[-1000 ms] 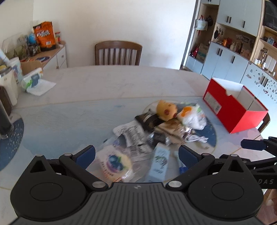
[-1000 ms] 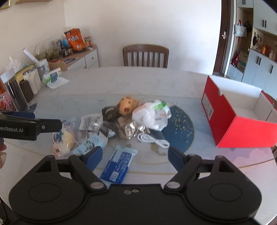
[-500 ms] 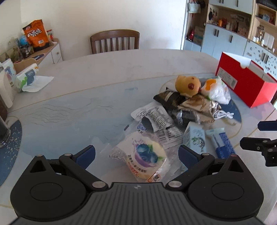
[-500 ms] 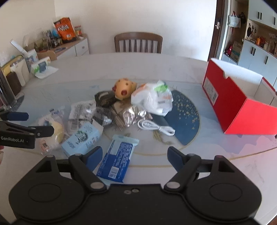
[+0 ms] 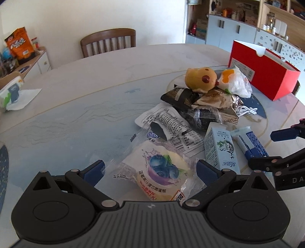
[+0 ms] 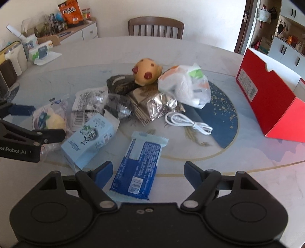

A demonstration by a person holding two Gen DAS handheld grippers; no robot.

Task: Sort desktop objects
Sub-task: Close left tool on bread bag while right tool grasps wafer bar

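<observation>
Tabletop [image 5: 80, 99]: clear-wrapped blueberry cake [image 5: 160, 171]

- A home dining room: a large round marble-look table [image 6: 190, 49] fills the view ahead of both claws
- A wooden slat-back chair [image 6: 156, 27] is pushed in at the table's far side, straight ahead
- Far left of the claws, a low white sideboard [image 6: 83, 33] carries an orange snack bag [image 6: 70, 12], jars and tissue packs
- Far right, pale blue cabinets with open wooden shelves [image 5: 238, 26] hold bottles, boxes and trinkets
- Plain cream walls and a dark wooden door frame [image 6: 241, 28] at the right
</observation>
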